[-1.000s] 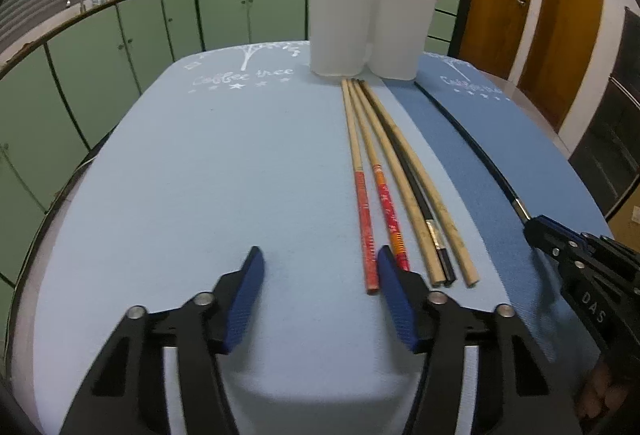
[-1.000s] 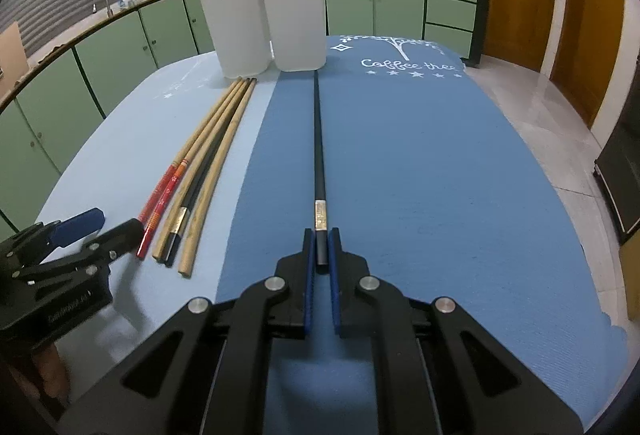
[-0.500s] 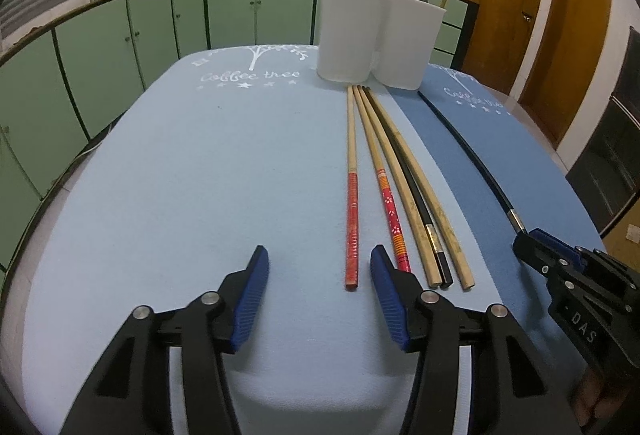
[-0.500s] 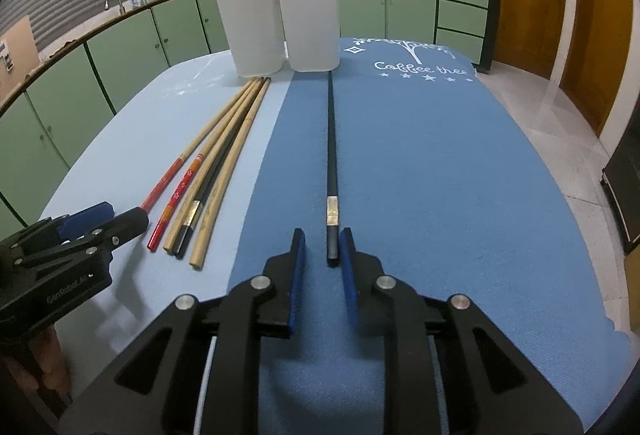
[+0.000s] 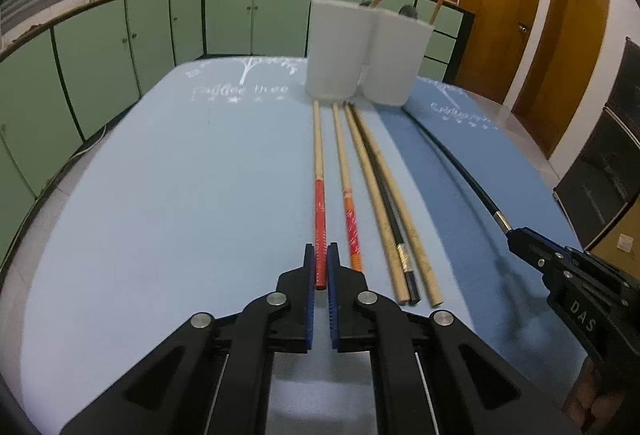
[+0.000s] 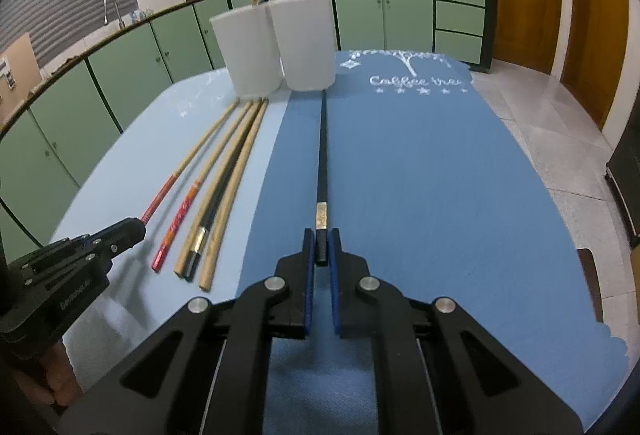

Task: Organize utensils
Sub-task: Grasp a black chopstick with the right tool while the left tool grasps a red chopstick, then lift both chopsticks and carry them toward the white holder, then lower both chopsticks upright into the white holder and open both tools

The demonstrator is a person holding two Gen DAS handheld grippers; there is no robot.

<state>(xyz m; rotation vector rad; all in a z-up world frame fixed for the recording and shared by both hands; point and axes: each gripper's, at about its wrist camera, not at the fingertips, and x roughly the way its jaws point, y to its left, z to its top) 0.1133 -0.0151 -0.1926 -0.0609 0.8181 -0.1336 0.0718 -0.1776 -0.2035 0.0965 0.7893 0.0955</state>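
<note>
My left gripper [image 5: 321, 253] is shut on the near end of a red-handled chopstick [image 5: 319, 195] that lies on the light blue mat. Beside it to the right lie an orange-handled chopstick [image 5: 349, 211], two plain wooden ones and a black one [image 5: 394, 231]. My right gripper [image 6: 321, 238] is shut on the near end of a long black chopstick [image 6: 322, 151] on the dark blue mat. Two white cups [image 5: 334, 49] [image 6: 302, 43] stand at the far end, each with a red chopstick standing in it.
The light blue mat [image 5: 180, 195] and dark blue mat [image 6: 440, 175] cover the table side by side. Green cabinets [image 5: 120, 47] ring the room and wooden doors [image 5: 504, 7] stand at the right. A hand shows at the lower edges.
My left gripper slid right over the red-handled chopstick, which shifted away from the bundle, and shut on its end. My right gripper briefly opened and shut again on the black chopstick.
</note>
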